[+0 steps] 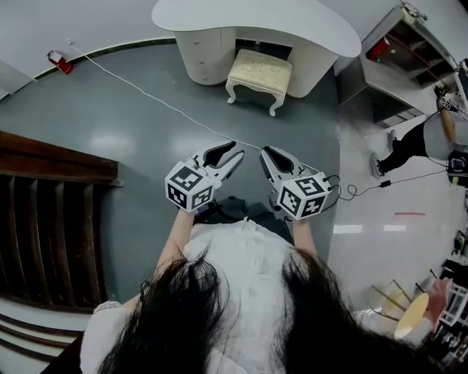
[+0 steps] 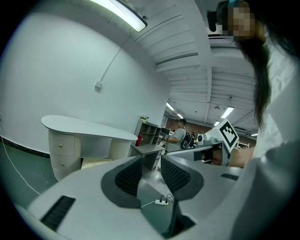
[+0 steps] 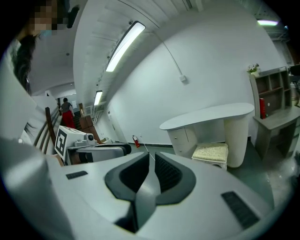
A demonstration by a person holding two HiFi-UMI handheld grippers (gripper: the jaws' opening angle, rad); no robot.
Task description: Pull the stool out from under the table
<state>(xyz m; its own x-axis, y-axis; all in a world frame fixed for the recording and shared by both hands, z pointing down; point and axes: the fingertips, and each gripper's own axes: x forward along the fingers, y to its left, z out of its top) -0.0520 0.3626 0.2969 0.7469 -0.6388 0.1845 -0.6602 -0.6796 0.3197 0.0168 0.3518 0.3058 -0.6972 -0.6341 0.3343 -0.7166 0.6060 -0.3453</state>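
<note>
**Stool not yet touched; both grippers empty and well short of it**

Nothing of the pull appears done. In the head view the stool (image 1: pixel 259 71) stands at top centre, its back part tucked under the white table (image 1: pixel 256 18) and its cream cushion and front legs showing. Both grippers are held close to the person's body at mid-frame, well apart from the stool, with open grey floor between. The left gripper (image 1: pixel 238 149) has its jaws a little apart with nothing between them. The right gripper (image 1: pixel 268 152) has its jaws closed together on nothing. By my reading the whole job remains: approach, take hold of the stool, and draw it clear of the table.

The head view alone gives the floor layout, including the white cable (image 1: pixel 161 98) crossing the floor between the person and the stool, and the shelf unit (image 1: pixel 409 58) at upper right.

The left gripper view shows the gap between its pads, with a power strip (image 2: pixel 161 201) on the floor seen through it. The stool is only a sliver at the table's foot there.

The right gripper view shows the closed jaws plainly. It also shows the stool's cushion side-on beneath the tabletop at right of frame.
</note>
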